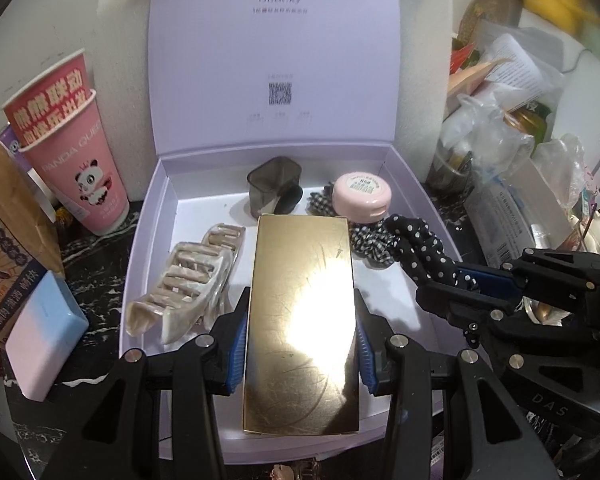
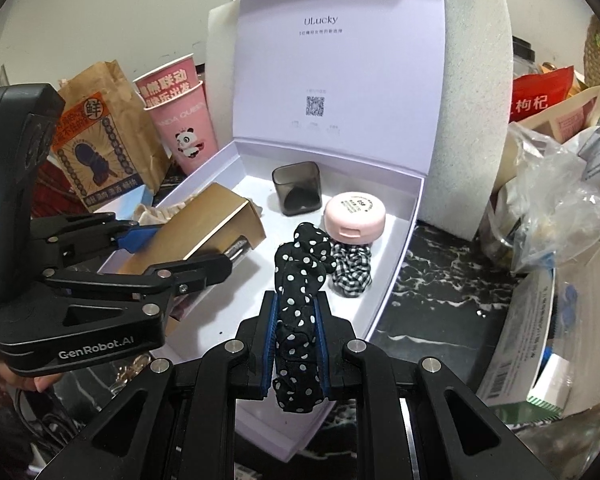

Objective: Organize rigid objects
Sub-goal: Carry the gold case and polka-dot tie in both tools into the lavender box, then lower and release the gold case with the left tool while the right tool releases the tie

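Observation:
An open lilac gift box [image 1: 168, 184] [image 2: 400, 240] lies on the dark marble counter, lid raised. My left gripper [image 1: 300, 340] [image 2: 180, 248] is shut on a shiny gold carton [image 1: 304, 320] [image 2: 204, 220], held lengthwise over the box's middle. My right gripper [image 2: 296, 336] [image 1: 444, 280] is shut on a black polka-dot scrunchie [image 2: 300, 284] [image 1: 420, 248] over the box's right side. Inside lie pearly claw clips [image 1: 188, 280], a smoky grey square cup [image 1: 274, 184] [image 2: 296, 188], a pink round compact [image 1: 362, 196] [image 2: 354, 216] and a gingham scrunchie [image 1: 370, 244] [image 2: 352, 272].
Stacked pink panda paper cups [image 1: 84, 152] [image 2: 184, 128] and a brown paper bag [image 2: 100, 136] stand left of the box. A pink-blue bar [image 1: 44, 336] lies at the near left. White foam blocks [image 2: 472, 120] stand behind. Bags, jars and cartons [image 1: 512, 152] [image 2: 540, 240] crowd the right.

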